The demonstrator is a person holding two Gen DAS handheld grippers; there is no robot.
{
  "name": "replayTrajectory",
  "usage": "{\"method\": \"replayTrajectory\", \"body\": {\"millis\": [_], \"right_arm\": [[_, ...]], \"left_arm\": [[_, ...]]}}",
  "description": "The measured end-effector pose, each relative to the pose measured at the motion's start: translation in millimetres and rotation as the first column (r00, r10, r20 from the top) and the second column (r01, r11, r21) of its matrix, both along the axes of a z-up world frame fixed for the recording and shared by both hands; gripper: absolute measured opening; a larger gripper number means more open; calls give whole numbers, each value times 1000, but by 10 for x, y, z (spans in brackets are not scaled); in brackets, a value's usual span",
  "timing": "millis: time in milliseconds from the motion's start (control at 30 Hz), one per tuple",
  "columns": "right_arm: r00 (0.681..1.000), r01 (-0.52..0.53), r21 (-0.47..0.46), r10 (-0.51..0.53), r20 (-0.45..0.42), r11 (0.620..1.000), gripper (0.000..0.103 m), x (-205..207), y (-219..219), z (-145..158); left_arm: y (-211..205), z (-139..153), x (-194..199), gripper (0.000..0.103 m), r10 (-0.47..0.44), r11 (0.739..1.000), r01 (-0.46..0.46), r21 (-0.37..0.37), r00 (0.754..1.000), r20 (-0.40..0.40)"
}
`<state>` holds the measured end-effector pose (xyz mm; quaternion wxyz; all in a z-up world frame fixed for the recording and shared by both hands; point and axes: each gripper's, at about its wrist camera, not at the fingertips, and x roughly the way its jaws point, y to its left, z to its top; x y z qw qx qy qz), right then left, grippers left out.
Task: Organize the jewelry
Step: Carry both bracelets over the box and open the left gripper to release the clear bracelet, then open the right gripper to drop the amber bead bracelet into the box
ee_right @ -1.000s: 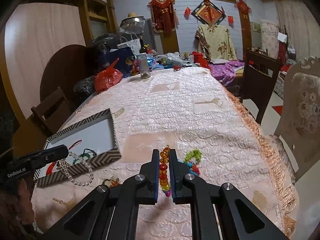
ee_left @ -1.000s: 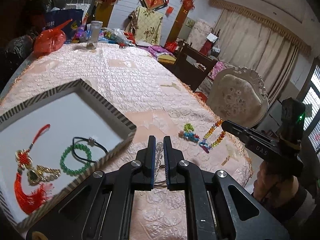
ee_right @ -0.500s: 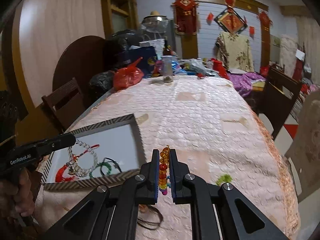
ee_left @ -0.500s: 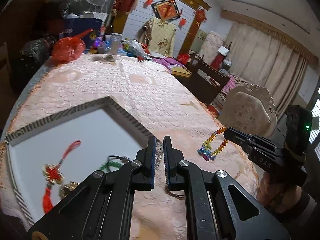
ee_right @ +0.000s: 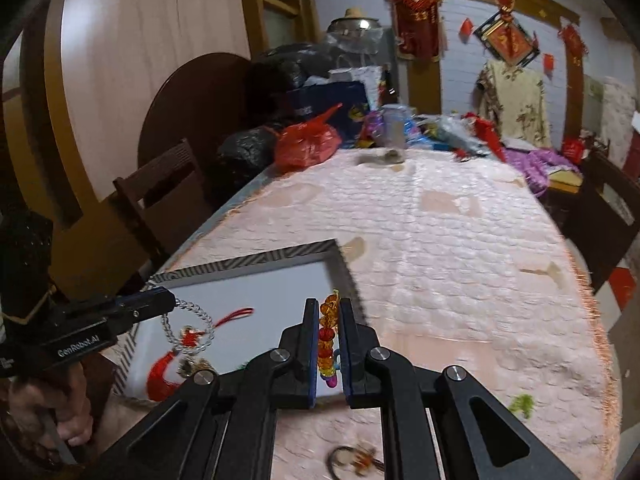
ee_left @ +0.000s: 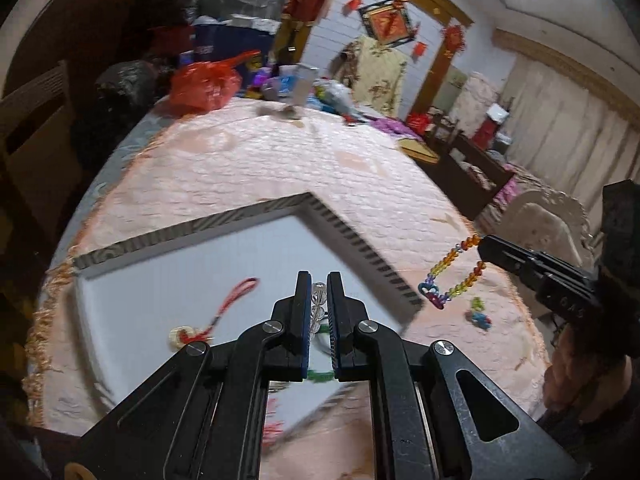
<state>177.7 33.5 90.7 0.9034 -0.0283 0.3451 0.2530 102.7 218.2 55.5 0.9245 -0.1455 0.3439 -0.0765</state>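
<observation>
My left gripper [ee_left: 319, 280] is shut on a clear bead bracelet [ee_left: 318, 300] and hangs over the white tray [ee_left: 200, 264] with the striped rim. From the right wrist view the same bracelet [ee_right: 188, 320] dangles as a loop from the left gripper [ee_right: 170, 302] above the tray [ee_right: 288, 276]. My right gripper [ee_right: 329, 306] is shut on a multicoloured bead bracelet [ee_right: 327, 340], at the tray's right rim. In the left wrist view that bracelet [ee_left: 452, 276] hangs from the right gripper [ee_left: 486, 246], over the cloth beside the tray. A red tassel charm [ee_left: 224, 312] lies in the tray.
A pink quilted cloth [ee_right: 440, 240] covers the table. A green bead piece [ee_right: 522, 404] and a dark cord piece [ee_right: 352, 458] lie on it near the front edge. Bags and clutter [ee_right: 308, 140] crowd the far end. Wooden chairs [ee_right: 160, 196] stand to the left.
Both grippers have moved left with their bracelets. The left one now hangs over the tray; the right one has come from open cloth to the tray's right rim.
</observation>
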Motion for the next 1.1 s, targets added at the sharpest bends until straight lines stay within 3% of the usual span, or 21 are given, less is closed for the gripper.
{"method": "replayTrajectory", "body": {"millis": [300,700,1100], "right_arm": [[990,-46,26,49,-130,999,8,263,413,-321],[969,-120,22,122,-213,993,8,357,766,-677],[915,-114,1,105,-388,993,8,493,618,-1271]], "left_arm": [[372,-237,86,6,122,992,-119,34,986,-114],[395,-486,133,6,143,990,-136,47,967,-212],[170,-830,51,8,185,972,-128,196,935,-304]]}}
